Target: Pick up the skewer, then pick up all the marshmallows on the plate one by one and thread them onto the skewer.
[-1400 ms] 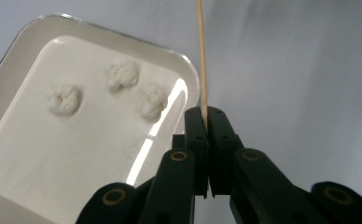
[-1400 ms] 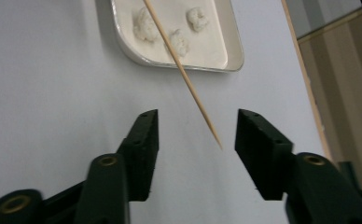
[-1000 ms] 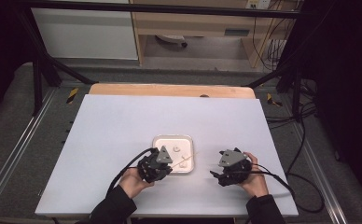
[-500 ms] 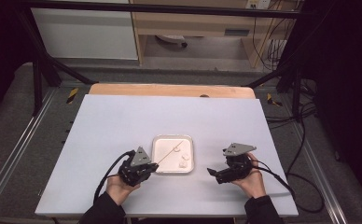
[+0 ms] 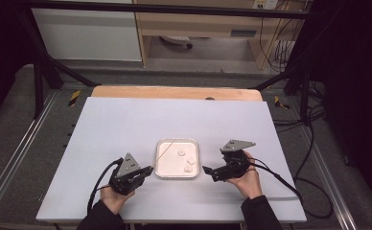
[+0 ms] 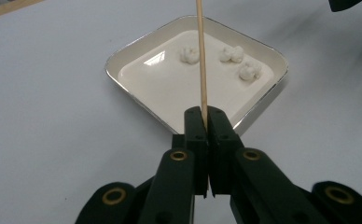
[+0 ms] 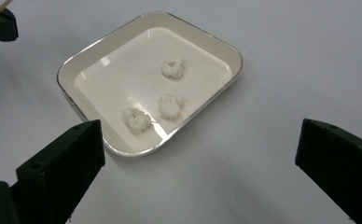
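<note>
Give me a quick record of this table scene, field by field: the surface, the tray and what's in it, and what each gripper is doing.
surface: white table
tray: square white tray, near the table's front edge, between the grippers
tray contents: three small white lumpy pieces, apart from each other
left gripper: jaws shut on a thin wooden skewer that points out over the tray
right gripper: jaws have just been opening, now wide, nothing between them, beside the tray
contact: neither gripper touches the pieces
</note>
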`<state>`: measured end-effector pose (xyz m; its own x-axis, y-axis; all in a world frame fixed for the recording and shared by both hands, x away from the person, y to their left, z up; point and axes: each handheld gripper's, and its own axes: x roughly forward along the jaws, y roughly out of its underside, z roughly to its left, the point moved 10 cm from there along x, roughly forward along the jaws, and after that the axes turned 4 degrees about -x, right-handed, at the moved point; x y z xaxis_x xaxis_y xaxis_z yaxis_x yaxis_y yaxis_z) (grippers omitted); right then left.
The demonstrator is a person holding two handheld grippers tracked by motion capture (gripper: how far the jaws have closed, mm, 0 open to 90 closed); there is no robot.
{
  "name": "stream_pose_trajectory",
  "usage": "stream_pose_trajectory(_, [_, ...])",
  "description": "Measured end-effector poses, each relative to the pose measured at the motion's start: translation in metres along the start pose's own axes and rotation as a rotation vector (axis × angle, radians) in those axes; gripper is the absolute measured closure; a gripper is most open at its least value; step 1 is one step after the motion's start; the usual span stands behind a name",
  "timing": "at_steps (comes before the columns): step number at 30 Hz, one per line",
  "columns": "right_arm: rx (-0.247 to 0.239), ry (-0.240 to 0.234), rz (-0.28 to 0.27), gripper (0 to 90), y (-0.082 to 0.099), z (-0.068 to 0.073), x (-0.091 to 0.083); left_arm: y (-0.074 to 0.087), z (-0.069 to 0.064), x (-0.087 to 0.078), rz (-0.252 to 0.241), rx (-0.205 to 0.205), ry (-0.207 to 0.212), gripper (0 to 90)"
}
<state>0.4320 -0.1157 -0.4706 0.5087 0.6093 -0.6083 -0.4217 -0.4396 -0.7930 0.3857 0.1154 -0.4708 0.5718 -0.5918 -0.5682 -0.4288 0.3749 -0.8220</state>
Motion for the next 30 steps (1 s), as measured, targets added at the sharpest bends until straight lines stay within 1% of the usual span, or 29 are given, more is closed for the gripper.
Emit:
stream_pose_trajectory(3, [0.015,-0.007,-0.010,1.8,-0.007,0.003,0.006,0.002,0.001,-0.001,-0.010,-0.012,0.001,88.0])
stream_pose_trajectory(6, [0.017,-0.008,-0.010,1.8,-0.012,0.004,0.013,0.003,0.002,-0.002,-0.022,-0.020,0.003,88.0])
stream_pose_trajectory(7, [0.024,-0.010,-0.010,1.8,-0.014,0.005,0.016,0.003,0.002,-0.003,-0.028,-0.021,0.003,88.0])
stream_pose_trajectory(10, [0.016,-0.005,-0.002,2.5,-0.018,0.007,0.025,0.005,0.002,-0.005,-0.035,-0.030,0.008,88.0])
stream_pose_trajectory(11, [0.017,-0.007,0.001,2.9,-0.020,0.008,0.028,0.006,0.002,-0.005,-0.032,-0.027,0.014,88.0])
stream_pose_trajectory(12, [0.016,-0.008,0.005,3.4,-0.021,0.009,0.032,0.006,0.002,-0.006,-0.036,-0.026,0.011,88.0])
stream_pose_trajectory(13, [0.006,-0.010,0.010,4.3,-0.023,0.009,0.035,0.007,0.002,-0.006,-0.038,-0.028,0.014,88.0])
stream_pose_trajectory(15, [0.005,-0.016,0.013,6.3,-0.025,0.011,0.041,0.008,0.002,-0.006,-0.037,-0.034,0.016,88.0])
stream_pose_trajectory(18, [0.006,-0.035,0.016,12.4,-0.028,0.013,0.050,0.008,0.002,-0.006,-0.039,-0.036,0.018,88.0])
stream_pose_trajectory(20, [0.017,-0.048,0.017,17.0,-0.029,0.013,0.056,0.008,0.002,-0.005,-0.037,-0.038,0.022,88.0])
stream_pose_trajectory(22, [0.013,-0.044,0.024,22.0,-0.028,0.012,0.061,0.009,0.002,-0.005,-0.037,-0.038,0.021,88.0])
stream_pose_trajectory(24, [0.008,-0.052,0.034,26.8,-0.026,0.013,0.065,0.009,0.002,-0.005,-0.038,-0.034,0.017,88.0])
stream_pose_trajectory(25, [0.015,-0.052,0.040,29.4,-0.025,0.013,0.067,0.009,0.002,-0.005,-0.037,-0.036,0.020,88.0])
stream_pose_trajectory(27, [0.010,-0.056,0.060,33.9,-0.021,0.014,0.071,0.009,0.002,-0.005,-0.040,-0.034,0.016,88.0])
stream_pose_trajectory(30, [-0.010,-0.048,0.085,40.0,-0.016,0.014,0.076,0.009,0.002,-0.005,-0.040,-0.036,0.018,88.0])
